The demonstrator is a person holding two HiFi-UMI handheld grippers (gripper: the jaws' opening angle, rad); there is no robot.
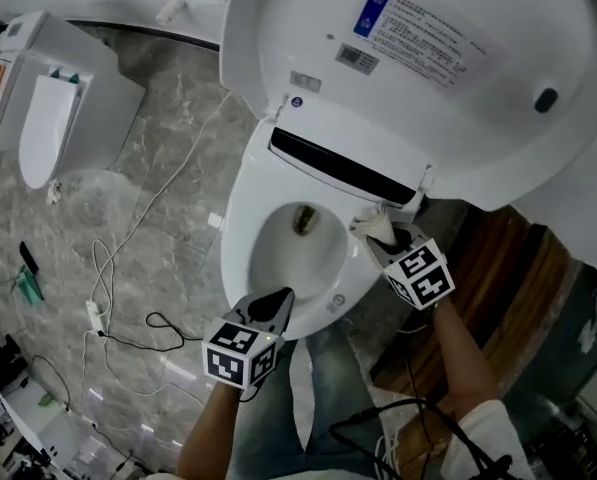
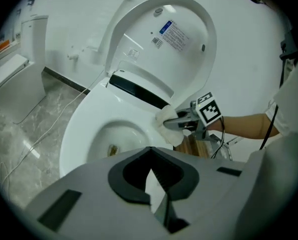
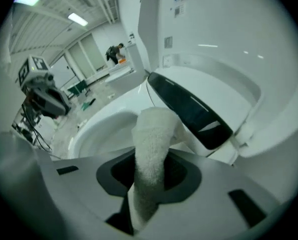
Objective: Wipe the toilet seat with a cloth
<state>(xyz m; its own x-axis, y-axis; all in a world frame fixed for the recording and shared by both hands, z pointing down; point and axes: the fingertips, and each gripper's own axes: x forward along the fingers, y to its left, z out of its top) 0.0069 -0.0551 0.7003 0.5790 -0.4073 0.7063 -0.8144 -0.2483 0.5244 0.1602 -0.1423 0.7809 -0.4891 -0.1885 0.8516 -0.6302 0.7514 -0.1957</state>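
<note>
Jaws pinching cloth (image 3: 151, 144) — right gripper (image 1: 384, 236) at toilet bowl (image 1: 240, 240).

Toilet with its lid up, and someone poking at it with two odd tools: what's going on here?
A person is cleaning the toilet with a hand-held gripper in each hand. The right gripper is clamped on a white cloth and has it at the back right of the toilet seat, just below the dark strip under the raised lid. The left gripper is shut and empty, above the front of the seat.
</note>
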